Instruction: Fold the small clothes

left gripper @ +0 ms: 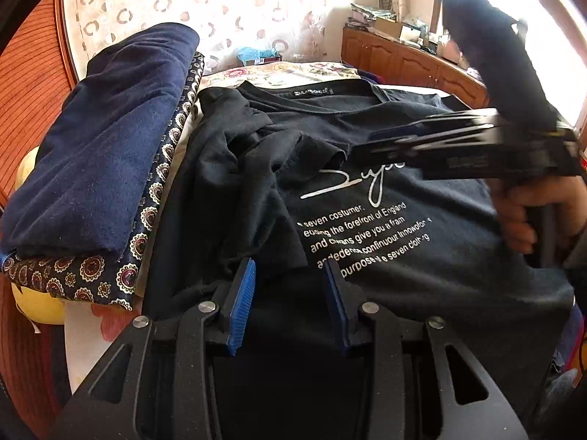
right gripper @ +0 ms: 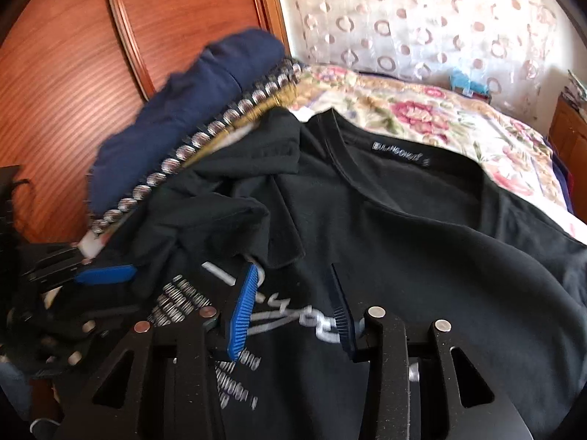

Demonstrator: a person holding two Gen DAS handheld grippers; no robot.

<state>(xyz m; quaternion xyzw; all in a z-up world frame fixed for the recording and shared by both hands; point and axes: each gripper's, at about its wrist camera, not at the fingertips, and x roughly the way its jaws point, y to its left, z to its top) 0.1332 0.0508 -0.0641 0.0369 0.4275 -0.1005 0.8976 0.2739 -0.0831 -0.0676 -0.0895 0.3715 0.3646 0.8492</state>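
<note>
At the far left of the left wrist view, a folded navy cloth lies on a patterned cloth at the bed's edge, against a wooden headboard. Just right of them a black T-shirt with white print lies spread on the bed, collar away from the camera. Its sleeve is folded in and bunched over the chest.

The left gripper hovers low over the shirt's near part; its blue fingers stand apart, with nothing pinched between them. Further right, the right gripper reaches across above the print, held in a hand.

In the right wrist view, motion-blurred, the right gripper has its fingers apart over the printed lettering, gripping no cloth. The left gripper shows at the left edge.
</note>
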